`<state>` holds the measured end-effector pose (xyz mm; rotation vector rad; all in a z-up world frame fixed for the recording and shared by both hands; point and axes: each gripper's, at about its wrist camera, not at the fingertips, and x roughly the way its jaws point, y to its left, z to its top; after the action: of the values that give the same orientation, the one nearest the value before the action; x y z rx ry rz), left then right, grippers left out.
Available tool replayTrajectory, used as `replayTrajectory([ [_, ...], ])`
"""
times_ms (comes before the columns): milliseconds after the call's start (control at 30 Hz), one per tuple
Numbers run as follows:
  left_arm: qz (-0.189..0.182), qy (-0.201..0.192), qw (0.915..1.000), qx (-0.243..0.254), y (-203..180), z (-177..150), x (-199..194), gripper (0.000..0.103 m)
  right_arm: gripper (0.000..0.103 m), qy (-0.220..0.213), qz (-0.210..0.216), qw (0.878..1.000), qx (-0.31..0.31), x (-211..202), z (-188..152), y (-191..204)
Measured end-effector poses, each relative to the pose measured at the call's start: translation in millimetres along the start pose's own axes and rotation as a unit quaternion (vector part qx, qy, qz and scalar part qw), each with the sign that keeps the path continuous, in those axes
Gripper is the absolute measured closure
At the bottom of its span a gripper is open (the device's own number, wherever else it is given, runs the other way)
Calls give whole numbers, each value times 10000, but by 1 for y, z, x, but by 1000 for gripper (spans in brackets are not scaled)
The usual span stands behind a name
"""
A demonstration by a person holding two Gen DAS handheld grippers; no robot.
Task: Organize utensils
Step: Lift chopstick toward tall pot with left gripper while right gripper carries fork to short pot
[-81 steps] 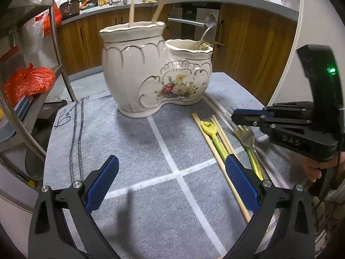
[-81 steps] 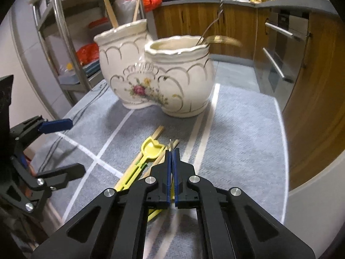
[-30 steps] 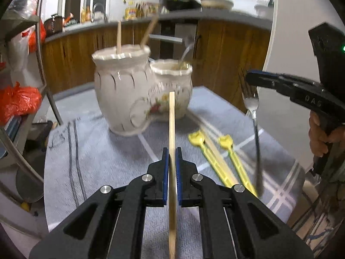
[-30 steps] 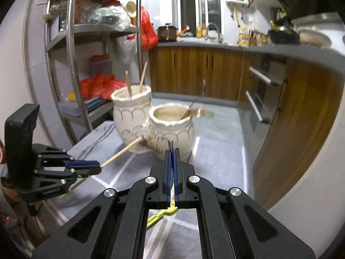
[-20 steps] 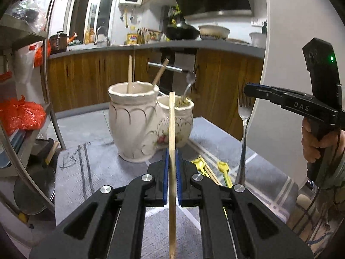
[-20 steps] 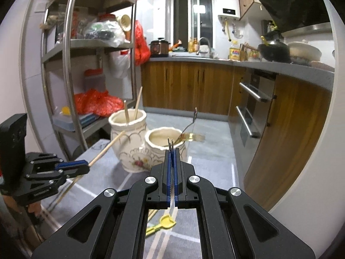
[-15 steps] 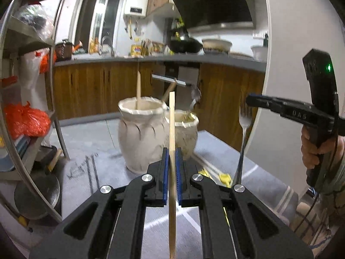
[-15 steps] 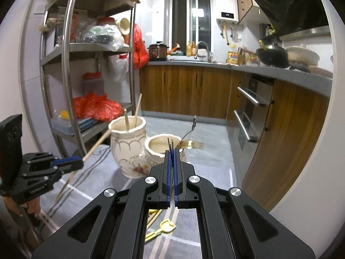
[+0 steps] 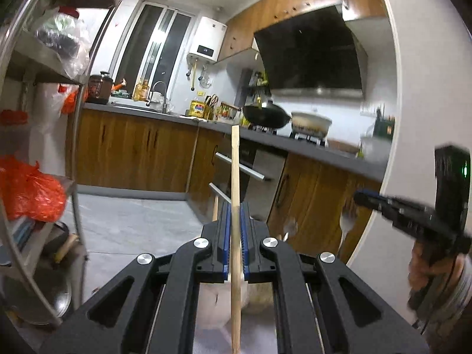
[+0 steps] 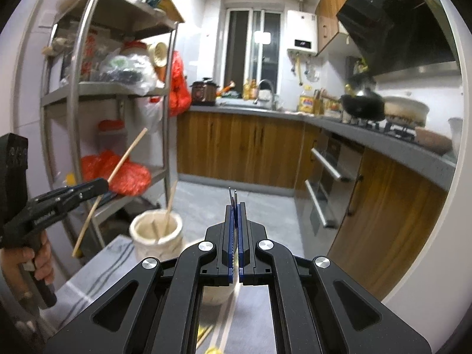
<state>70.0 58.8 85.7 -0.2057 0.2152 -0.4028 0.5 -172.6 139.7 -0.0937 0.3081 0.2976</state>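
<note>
My left gripper (image 9: 235, 206) is shut on a wooden chopstick (image 9: 235, 159) that stands upright between its blue pads. Under its fingers the white ceramic utensil holder (image 9: 216, 303) is mostly hidden. At the right edge my right gripper (image 9: 362, 198) carries a blurred metal fork (image 9: 343, 225) hanging down. In the right wrist view my right gripper (image 10: 235, 206) is shut on the fork (image 10: 232, 195), tines up. The holder's taller pot (image 10: 156, 233) has two chopsticks inside, and the shorter pot (image 10: 218, 295) sits behind my fingers. My left gripper (image 10: 101, 185) holds the chopstick (image 10: 125, 155) tilted, above and left of the holder.
A steel shelf rack (image 10: 73, 112) with red bags stands to the left. Wooden cabinets and an oven (image 10: 324, 174) lie behind and to the right. The holder stands on a grey striped cloth (image 10: 97, 268). A yellow utensil (image 10: 214, 351) lies at the bottom edge.
Both grippers have risen from the cloth, still holding the chopstick and the fork. Both views have tilted up, so the holder now sits low and partly hidden behind the fingers.
</note>
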Motion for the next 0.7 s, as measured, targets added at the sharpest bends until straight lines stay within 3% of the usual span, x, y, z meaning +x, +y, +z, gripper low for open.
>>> replayTrajectory([
  [367,41,-64,9993,-361,10,17,73,97,100,-196,-374,9990,-137,39,32,-1],
  [567,467,-15,9987,-182,10,2,101,97,100,-271,-714,9971,-27,55,26,-1],
  [700,747,6,9972,-88,15,-11,105,97,100,-147,-724,9972,-77,68,15,1],
])
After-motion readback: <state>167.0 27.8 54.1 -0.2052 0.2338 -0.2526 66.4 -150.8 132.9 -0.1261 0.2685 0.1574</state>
